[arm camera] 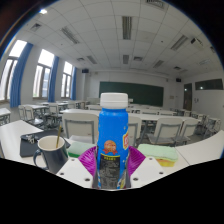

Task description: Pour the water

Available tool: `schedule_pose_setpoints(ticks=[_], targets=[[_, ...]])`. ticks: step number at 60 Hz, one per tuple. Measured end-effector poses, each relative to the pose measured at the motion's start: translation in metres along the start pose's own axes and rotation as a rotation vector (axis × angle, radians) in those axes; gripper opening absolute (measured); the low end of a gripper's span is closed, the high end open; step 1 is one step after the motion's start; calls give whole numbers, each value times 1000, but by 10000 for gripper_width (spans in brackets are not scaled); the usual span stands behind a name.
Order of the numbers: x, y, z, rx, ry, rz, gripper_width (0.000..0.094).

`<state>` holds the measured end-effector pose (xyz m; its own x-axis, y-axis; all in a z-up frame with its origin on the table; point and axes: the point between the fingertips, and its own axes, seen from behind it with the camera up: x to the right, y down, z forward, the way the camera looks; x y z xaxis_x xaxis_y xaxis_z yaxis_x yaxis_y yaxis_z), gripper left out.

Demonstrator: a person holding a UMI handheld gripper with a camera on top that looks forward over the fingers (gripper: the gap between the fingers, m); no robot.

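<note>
A blue plastic bottle [113, 135] with a white cap and an orange label stands upright between my two fingers. My gripper [112, 160] is shut on it, with the purple pads [88, 158] pressed against its left and right sides at label height. The bottle looks lifted above the desk. A dark mug [50, 152] with a white inside stands on the white desk [15, 140] to the left of the bottle, a little ahead of my left finger. The bottle's base is hidden behind the gripper body.
A green and pink cloth-like item [170, 153] lies on the desk to the right. Rows of classroom desks and chairs [80, 122] fill the room beyond, with windows at the left and a blackboard [130, 92] on the far wall.
</note>
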<state>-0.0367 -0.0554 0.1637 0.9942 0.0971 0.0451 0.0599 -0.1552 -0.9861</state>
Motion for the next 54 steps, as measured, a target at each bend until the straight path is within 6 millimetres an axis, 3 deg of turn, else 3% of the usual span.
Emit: schedule_pose_setpoints(ticks=[2, 3, 8, 9, 10, 13, 16, 17, 19, 22, 23, 25, 29, 35, 36, 42, 48, 54], targets=[[5, 3, -8, 1, 2, 13, 368], [4, 1, 1, 10, 2, 16, 368], [12, -3, -8, 15, -7, 25, 369], [13, -3, -24, 18, -8, 23, 375], [6, -1, -9, 19, -6, 20, 380], [7, -1, -11, 13, -4, 17, 425], [13, -3, -28, -1, -5, 16, 535], [6, -1, -14, -8, -5, 12, 564], [6, 1, -17, -27, -13, -3, 624], [13, 3, -30, -48, -20, -26, 868], [9, 2, -25, -48, -16, -29, 854], [13, -3, -35, -42, -13, -29, 815], [12, -5, -56, -35, -21, -38, 851], [19, -10, -107, -31, -46, -48, 853], [11, -9, -111, -25, -49, -46, 854], [12, -16, -167, 13, -64, 15, 856], [-5, 6, -214, 15, -88, 56, 849], [-14, 29, -238, -6, -90, 48, 861]])
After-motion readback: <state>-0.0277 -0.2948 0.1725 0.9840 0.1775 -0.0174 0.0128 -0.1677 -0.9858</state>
